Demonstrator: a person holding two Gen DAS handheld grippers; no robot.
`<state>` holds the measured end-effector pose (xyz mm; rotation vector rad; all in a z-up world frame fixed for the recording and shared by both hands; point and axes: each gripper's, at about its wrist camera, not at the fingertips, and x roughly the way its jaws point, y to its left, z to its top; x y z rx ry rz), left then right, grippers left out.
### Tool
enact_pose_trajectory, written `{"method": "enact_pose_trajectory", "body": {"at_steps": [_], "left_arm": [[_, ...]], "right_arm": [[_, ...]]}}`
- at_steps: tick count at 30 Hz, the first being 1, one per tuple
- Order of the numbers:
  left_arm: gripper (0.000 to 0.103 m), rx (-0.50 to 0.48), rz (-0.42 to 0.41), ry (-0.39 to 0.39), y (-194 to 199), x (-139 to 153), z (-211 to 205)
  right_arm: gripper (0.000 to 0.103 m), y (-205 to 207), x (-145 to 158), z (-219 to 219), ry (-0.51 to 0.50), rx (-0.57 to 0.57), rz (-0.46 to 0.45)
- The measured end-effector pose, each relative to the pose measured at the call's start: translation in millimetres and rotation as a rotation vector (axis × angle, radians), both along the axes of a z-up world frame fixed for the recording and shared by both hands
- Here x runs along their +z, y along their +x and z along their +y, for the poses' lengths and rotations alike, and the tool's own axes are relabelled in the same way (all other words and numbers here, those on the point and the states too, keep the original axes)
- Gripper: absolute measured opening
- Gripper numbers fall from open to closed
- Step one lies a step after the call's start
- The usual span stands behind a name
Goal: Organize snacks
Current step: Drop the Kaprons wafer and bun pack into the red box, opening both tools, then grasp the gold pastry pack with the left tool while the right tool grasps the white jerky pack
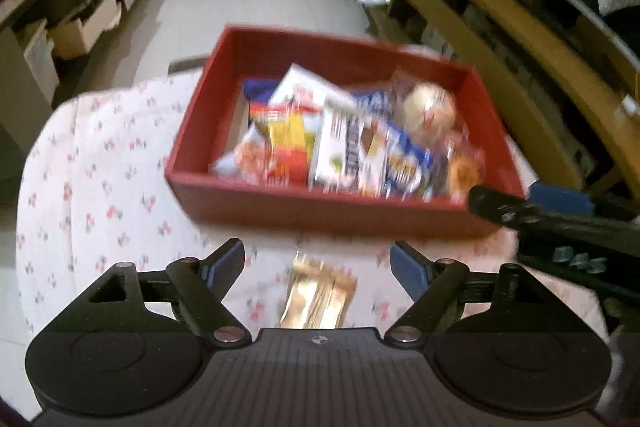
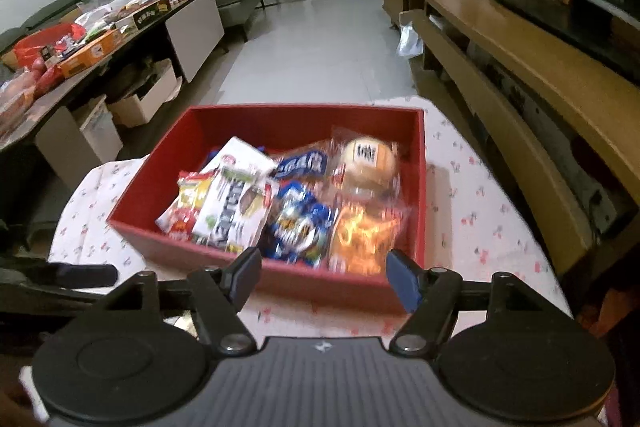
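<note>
A red box [image 1: 320,211] full of snack packets stands on a floral tablecloth; it also shows in the right wrist view [image 2: 160,195]. Inside lie a white and black packet [image 2: 236,211], a blue packet [image 2: 296,223], an orange packet [image 2: 360,235] and a round bun in clear wrap [image 2: 370,163]. A gold packet [image 1: 320,295] lies on the cloth in front of the box, between my left gripper's fingers. My left gripper [image 1: 318,263] is open and empty above it. My right gripper [image 2: 324,273] is open and empty at the box's near wall.
The floral tablecloth [image 1: 100,187] covers a small round table. A wooden shelf unit [image 2: 520,67] runs along the right. A cluttered counter [image 2: 80,43] with boxes stands on the left. Tiled floor [image 2: 320,47] lies beyond the table.
</note>
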<state>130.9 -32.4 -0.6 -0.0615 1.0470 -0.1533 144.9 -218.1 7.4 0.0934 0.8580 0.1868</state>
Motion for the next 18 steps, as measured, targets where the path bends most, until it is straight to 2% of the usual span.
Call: {"method": "enact_pose_trajectory", "body": {"at_steps": [4,9,12,18], "left_arm": [[0.085,-0.022,0.076,0.019,-1,-26,-6],[0.083,-0.033,0.125,0.036,5,-49,-15],[0.077,-0.011,0.146,0.035,9,-59,-14],[0.052,-0.033,0.123,0.101,3,-56,-17]], "right_arm": [[0.089,-11,-4,-5,0.014,-0.001,0.026],[0.089,-18,-9,-1,0.025,0.034,0.050],[0.089,-18,-10,1,0.027,0.052,0.056],[0.090,-20,-13,7,0.016,0.093,0.080]]}}
